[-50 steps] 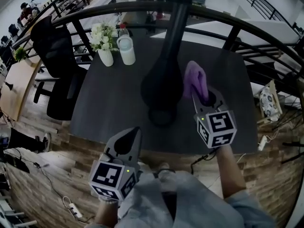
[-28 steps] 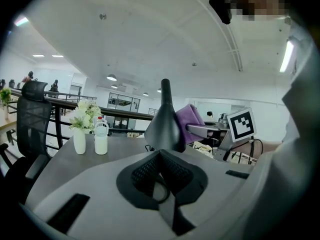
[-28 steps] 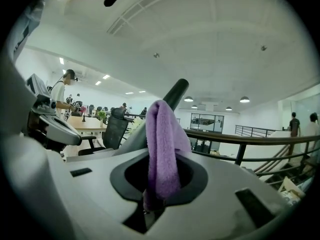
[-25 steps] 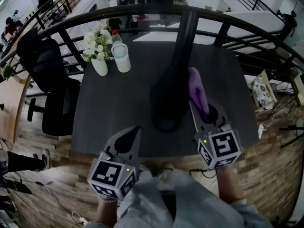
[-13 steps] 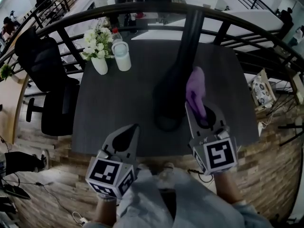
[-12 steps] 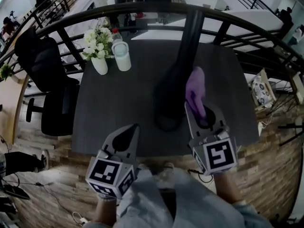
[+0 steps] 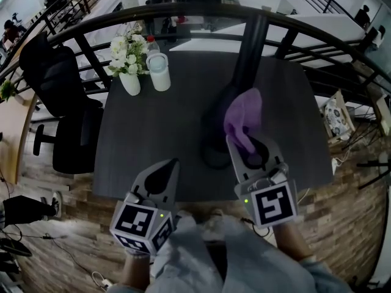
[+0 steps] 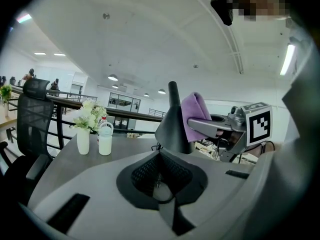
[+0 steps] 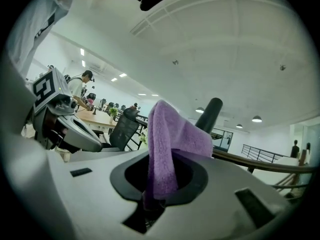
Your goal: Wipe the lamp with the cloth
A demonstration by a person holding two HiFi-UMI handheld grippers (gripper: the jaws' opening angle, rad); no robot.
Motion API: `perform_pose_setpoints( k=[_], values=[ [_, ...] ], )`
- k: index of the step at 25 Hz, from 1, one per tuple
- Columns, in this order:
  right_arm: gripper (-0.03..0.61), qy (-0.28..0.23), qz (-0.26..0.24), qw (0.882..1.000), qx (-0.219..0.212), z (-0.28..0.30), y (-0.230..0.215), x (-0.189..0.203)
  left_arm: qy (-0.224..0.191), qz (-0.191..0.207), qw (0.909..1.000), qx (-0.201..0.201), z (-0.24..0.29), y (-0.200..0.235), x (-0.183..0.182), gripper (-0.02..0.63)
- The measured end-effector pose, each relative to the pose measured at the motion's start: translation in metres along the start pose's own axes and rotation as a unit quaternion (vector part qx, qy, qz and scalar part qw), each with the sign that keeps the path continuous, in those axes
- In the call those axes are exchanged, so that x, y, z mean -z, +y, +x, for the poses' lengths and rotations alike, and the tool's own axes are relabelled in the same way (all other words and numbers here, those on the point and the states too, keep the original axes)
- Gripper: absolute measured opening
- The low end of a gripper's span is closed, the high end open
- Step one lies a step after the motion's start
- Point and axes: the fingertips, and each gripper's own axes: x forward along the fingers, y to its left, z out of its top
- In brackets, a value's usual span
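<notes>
The right hand-held gripper (image 7: pixel 245 148) is holding the purple cloth (image 7: pixel 243 112) against the black lamp (image 7: pixel 247 54).
Its 2 jaws are closing tightly on the cloth's lower end, which only the right gripper view is showing; there the lamp's neck is rising behind the cloth. The left hand-held gripper (image 7: pixel 161 176) is hanging empty with jaws together, just before the table (image 7: pixel 153 133) front edge. The lamp's base is standing near that edge. Open table is lying between the lamp and the flower vase (image 7: pixel 130 81) at the far left corner. The left gripper view is showing the cloth touching the lamp's cone from the side.
</notes>
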Motion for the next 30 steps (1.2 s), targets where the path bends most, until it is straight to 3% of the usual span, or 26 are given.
perform_pose_setpoints(
  k=[8,11,21,25,30],
  values=[
    [0.051,0.028,-0.014,0.998,-0.062,0.01,0.04,0.009,-0.019,-0.01,0.9998,-0.005,-0.003,0.01,0.001,0.012],
    [0.051,0.04,-0.008,0.996,-0.08,0.012,0.055,0.015,-0.012,-0.013,0.9998,-0.009,-0.006,0.014,0.004,0.012],
    [0.051,0.059,0.013,0.99,-0.129,0.015,0.088,0.013,-0.049,-0.011,0.9987,-0.012,-0.012,0.031,-0.001,0.012],
    [0.051,0.054,0.015,0.99,-0.132,0.02,0.092,0.004,-0.049,-0.011,0.9987,-0.012,-0.014,0.034,0.001,0.012],
    [0.051,0.068,-0.018,0.993,-0.098,0.037,0.078,0.0,-0.037,-0.008,0.9992,-0.013,-0.017,0.036,0.005,0.012]
  ],
)
